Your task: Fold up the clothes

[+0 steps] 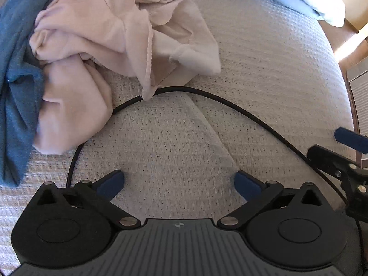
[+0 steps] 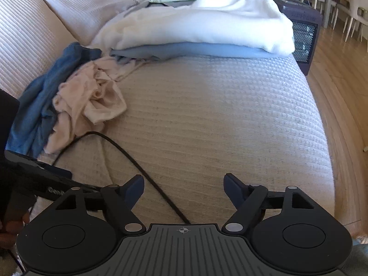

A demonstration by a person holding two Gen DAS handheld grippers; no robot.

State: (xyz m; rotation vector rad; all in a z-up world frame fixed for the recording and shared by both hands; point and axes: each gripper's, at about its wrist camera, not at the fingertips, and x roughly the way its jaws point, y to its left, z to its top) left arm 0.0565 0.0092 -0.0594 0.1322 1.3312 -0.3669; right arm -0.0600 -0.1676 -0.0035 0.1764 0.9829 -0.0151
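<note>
While angled steeply down over the sofa cover (image 1: 264, 53), both claws, left (image 1: 179, 184) and right (image 2: 184, 191), gape empty.

We look along a long couch (image 2: 218, 115) covered in pale waffle-weave fabric, its ribbed back cushion (image 2: 30, 46) rising on the left. To the right runs a wooden floor (image 2: 340, 96), sunlit in streaks. At the far right stand pale dining chairs (image 2: 354, 11) beside a table — and just past the couch's far end, a dark heater (image 2: 303, 30) with a mesh front.
</note>
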